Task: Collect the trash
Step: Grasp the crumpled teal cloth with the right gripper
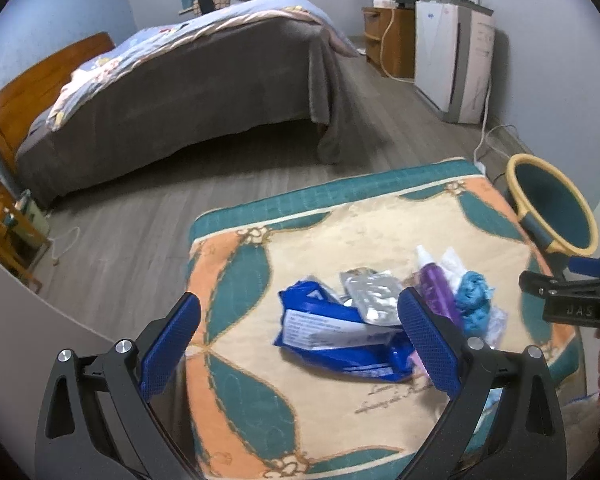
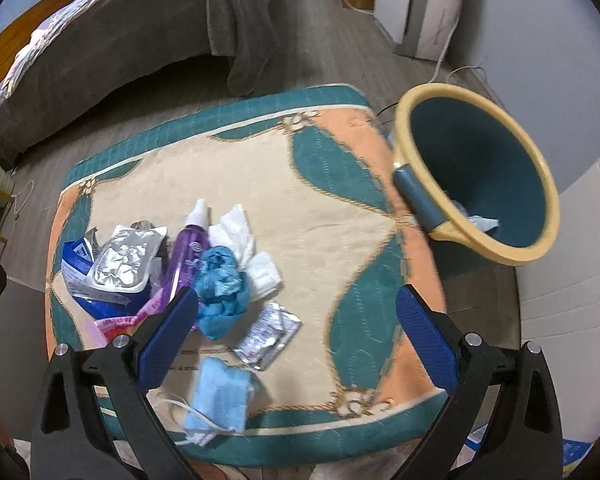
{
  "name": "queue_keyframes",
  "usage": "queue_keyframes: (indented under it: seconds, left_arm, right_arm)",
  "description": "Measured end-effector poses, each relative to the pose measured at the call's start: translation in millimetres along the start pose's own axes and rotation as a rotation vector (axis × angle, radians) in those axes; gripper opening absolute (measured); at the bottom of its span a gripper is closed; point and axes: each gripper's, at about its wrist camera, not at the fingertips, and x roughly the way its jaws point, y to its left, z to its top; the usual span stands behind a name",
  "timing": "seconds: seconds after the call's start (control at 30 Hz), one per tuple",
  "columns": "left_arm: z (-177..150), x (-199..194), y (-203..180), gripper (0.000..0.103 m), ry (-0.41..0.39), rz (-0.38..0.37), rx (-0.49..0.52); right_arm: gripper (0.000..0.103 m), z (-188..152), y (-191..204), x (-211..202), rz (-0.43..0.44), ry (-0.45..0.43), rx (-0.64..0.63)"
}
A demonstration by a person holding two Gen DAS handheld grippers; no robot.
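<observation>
Trash heaped on the patterned surface, both tongs wide and empty.

A blue wrapper (image 2: 80, 264), foil pack (image 2: 124, 258), purple bottle (image 2: 188, 256), crumpled blue cloth (image 2: 220, 292), white tissue (image 2: 240, 236), small foil sachet (image 2: 268, 336) and face mask (image 2: 220, 394) lie clustered on the surface (image 2: 300, 208). The bin (image 2: 476, 176), tilted beside its right edge, holds paper. Left tongs (image 1: 300, 348) and right tongs (image 2: 296, 340) hover above, gaping.

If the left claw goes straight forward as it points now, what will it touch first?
Most likely the blue wrapper, which lies between the open left claw fingers on the mat; the silver foil pack lies just beyond. Depth is uncertain.
</observation>
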Motion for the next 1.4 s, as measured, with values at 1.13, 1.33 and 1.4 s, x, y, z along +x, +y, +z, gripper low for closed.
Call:
queue_keyframes:
  seconds: [1.13,1.33,1.4]
  left_arm:
    - [10.4,45.7,-9.3,0.097,0.103,-0.034,0.034]
    - [3.8,61.1,-32.3,0.097,0.142,-0.055,0.101]
    - [3.0,67.6,-38.9,0.096,0.156,-0.069,0.115]
  right_arm:
    - [0.029,49.1,7.6,-15.4,0.075,0.036,-0.133]
    - [0.029,44.6,-17.9,-4.3,0.116,0.057,-0.062]
    - [0.029,45.7,-18.1,-7.2,0.110,0.045,-0.078]
